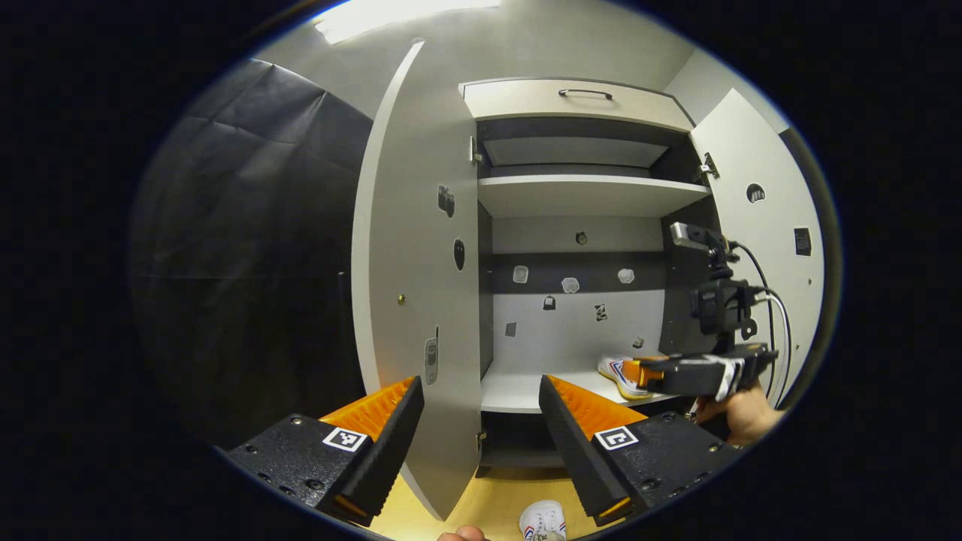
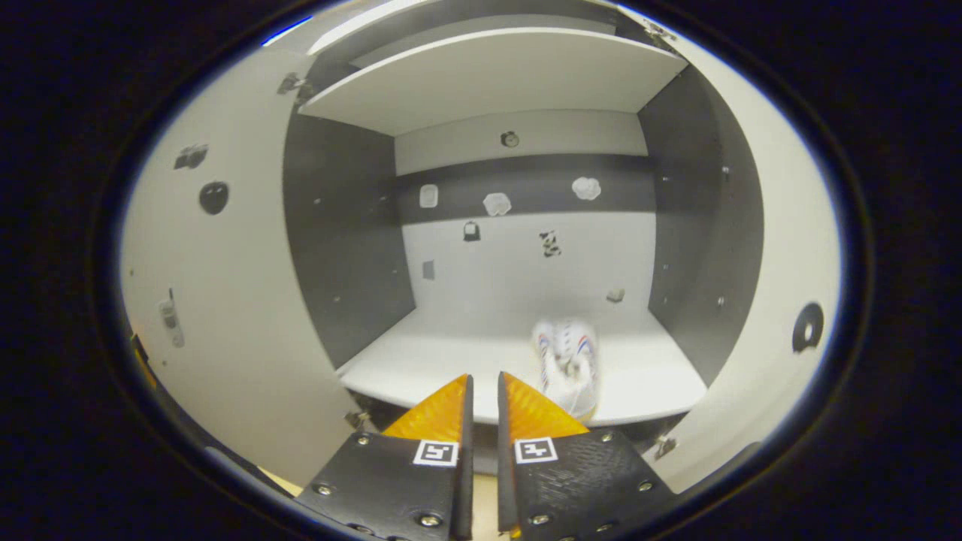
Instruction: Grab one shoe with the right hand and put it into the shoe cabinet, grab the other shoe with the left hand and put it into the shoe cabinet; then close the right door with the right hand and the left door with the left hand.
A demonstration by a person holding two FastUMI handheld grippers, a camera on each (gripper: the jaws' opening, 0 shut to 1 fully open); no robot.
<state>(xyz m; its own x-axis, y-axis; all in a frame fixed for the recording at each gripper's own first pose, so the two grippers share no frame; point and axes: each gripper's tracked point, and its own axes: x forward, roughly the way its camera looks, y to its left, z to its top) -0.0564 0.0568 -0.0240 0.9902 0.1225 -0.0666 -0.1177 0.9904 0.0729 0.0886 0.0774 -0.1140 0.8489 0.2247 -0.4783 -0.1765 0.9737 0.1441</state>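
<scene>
One white sneaker with striped sides (image 2: 567, 364) lies on the grey shoe cabinet's lower shelf (image 2: 421, 361), just beyond the right gripper (image 2: 481, 387), whose fingers sit nearly together, empty. Left gripper (image 1: 481, 394) fingers spread wide apart, a second white sneaker (image 1: 543, 521) on the wooden floor (image 1: 488, 500) below.

No readable text, label or number on anything.

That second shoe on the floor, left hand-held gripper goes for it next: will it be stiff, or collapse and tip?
The shoe on the floor looks like a small sneaker with laces, so probably light. Its upper is likely soft and may give under a pinch; the sole should stay firmer. Its twin on the cabinet shelf sits upright unaided, so tipping seems unlikely if set down flat.
</scene>
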